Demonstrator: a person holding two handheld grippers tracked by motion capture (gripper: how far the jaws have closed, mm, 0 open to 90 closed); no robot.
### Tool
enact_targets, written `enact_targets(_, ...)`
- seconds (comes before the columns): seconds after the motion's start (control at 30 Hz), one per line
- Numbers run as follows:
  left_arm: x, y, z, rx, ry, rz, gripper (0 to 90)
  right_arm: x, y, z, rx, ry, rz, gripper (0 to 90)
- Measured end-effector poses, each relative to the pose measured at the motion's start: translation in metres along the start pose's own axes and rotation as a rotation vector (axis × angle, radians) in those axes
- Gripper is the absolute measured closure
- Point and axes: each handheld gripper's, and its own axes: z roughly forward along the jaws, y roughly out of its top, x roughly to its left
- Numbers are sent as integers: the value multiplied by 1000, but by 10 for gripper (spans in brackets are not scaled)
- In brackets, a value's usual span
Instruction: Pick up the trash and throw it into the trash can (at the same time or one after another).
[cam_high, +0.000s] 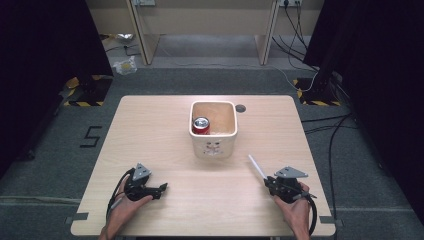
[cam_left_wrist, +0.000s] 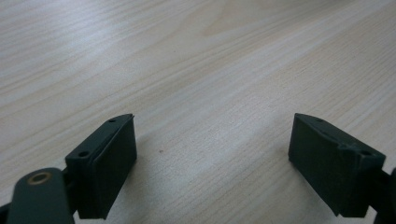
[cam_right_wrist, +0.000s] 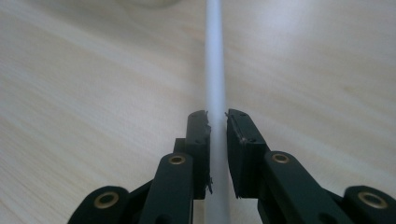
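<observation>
Left tongs (cam_left_wrist: 212, 140): jaws wide, nothing between, over bare table (cam_left_wrist: 196, 56). Right tongs (cam_right_wrist: 217, 116): jaws clamped on white straw (cam_right_wrist: 215, 56).

Left gripper (cam_left_wrist: 212, 154) jaws spread wide; right gripper (cam_right_wrist: 217, 128) jaws pinched nearly together.

Light wooden table (cam_high: 150, 130), standing on grey carpet (cam_high: 45, 150). Near its middle, a square cream container (cam_high: 214, 145). Just beside that, toward the far edge, a round dark grommet hole (cam_high: 240, 107).
</observation>
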Motion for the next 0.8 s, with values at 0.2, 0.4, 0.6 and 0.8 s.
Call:
enact_targets(0.2, 0, 0, 0, -1, 0, 0, 144, -1, 19, -7, -56, 3, -10, 795)
enact_targets(0.4, 0, 0, 0, -2, 0, 0, 144, -5, 41, -14, -126, 17, -14, 795)
enact_targets(0.6, 0, 0, 0, -2, 0, 0, 144, -13, 66, -21, -186, 6, -4, 795)
enact_targets(0.8, 0, 0, 0, -3, 0, 0, 144, -17, 82, -26, -204, -2, -16, 795)
